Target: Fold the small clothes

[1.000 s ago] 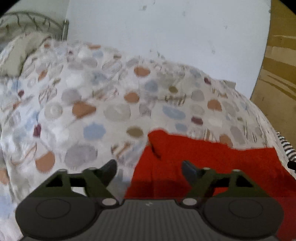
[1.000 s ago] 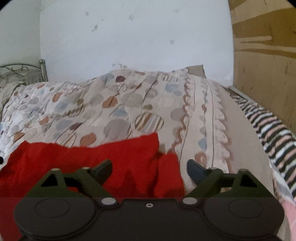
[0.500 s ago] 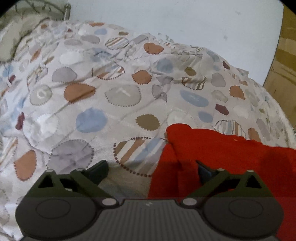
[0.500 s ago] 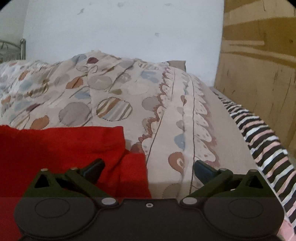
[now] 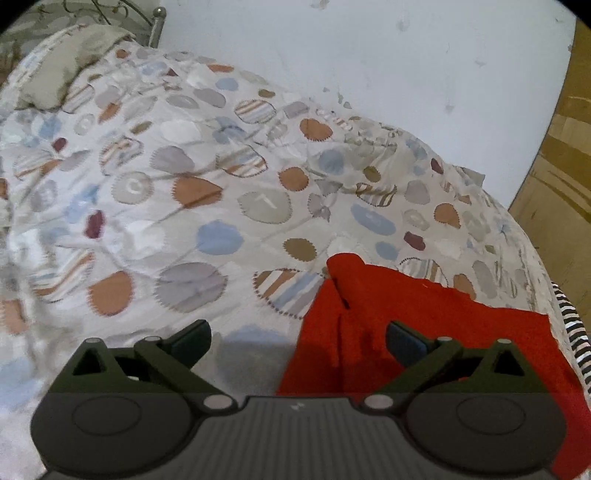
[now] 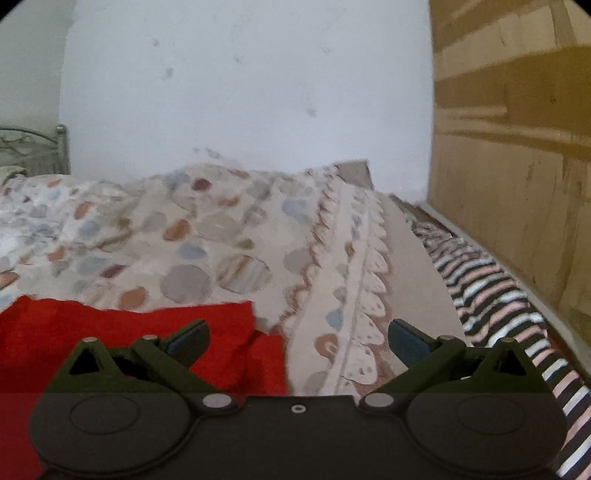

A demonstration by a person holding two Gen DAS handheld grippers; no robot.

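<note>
A red garment (image 5: 424,314) lies flat on the patterned quilt (image 5: 184,184), with a small fold at its left end. In the left wrist view my left gripper (image 5: 297,339) is open over that left edge: the right fingertip (image 5: 404,338) hangs above the red cloth and the left one above the quilt. The right wrist view has the red garment (image 6: 110,325) at the lower left. There my right gripper (image 6: 297,339) is open over its right edge, left fingertip (image 6: 188,338) above the cloth. Neither gripper holds anything.
The quilt (image 6: 221,240) covers a bed against a white wall. A black and white striped cloth (image 6: 491,295) runs along the bed's right side beside a wooden panel (image 6: 517,147). A pillow (image 5: 66,55) and a metal bed frame (image 5: 157,26) are at far left.
Both grippers' jaws have spread wider, with nothing between them. Both views swung in towards the garment's ends and then drew back a little; the red cloth lies as before.
</note>
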